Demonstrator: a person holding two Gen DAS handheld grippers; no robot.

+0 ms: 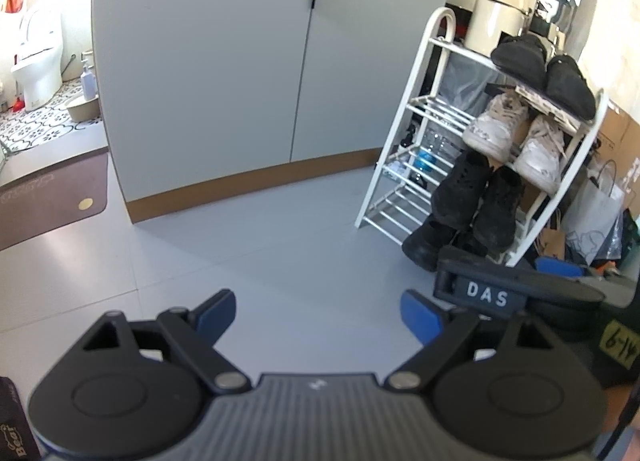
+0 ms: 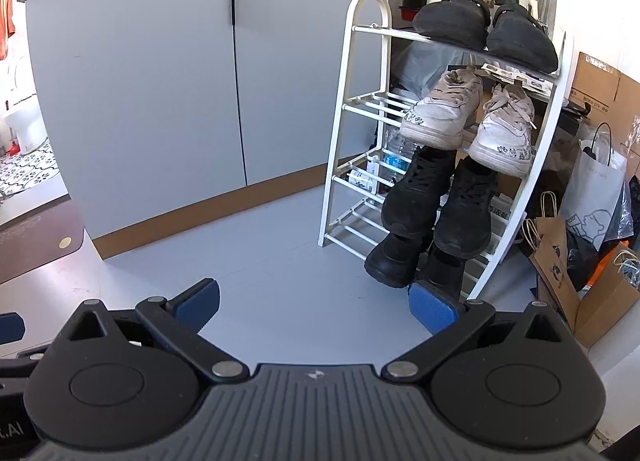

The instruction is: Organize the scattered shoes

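A white shoe rack (image 2: 370, 9) (image 1: 440, 17) stands right of a grey cabinet. Black slippers (image 2: 484, 27) (image 1: 544, 69) lie on its top shelf, white sneakers (image 2: 468, 121) (image 1: 516, 137) on the second, black sneakers (image 2: 440, 205) (image 1: 476, 201) on the third, and black shoes (image 2: 394, 261) (image 1: 424, 243) at the bottom. My left gripper (image 1: 318, 317) hangs open and empty over bare grey floor. My right gripper (image 2: 316, 303) is also open and empty, a short way in front of the rack's foot. In the left wrist view the right gripper's body, marked DAS, hides the rack's bottom right corner.
A grey two-door cabinet (image 2: 160, 81) fills the middle. Paper bags (image 2: 560, 257) and cardboard boxes (image 2: 596, 81) crowd the floor right of the rack. A brown mat (image 1: 52, 197) lies at left before a tiled bathroom with a toilet (image 1: 38, 61).
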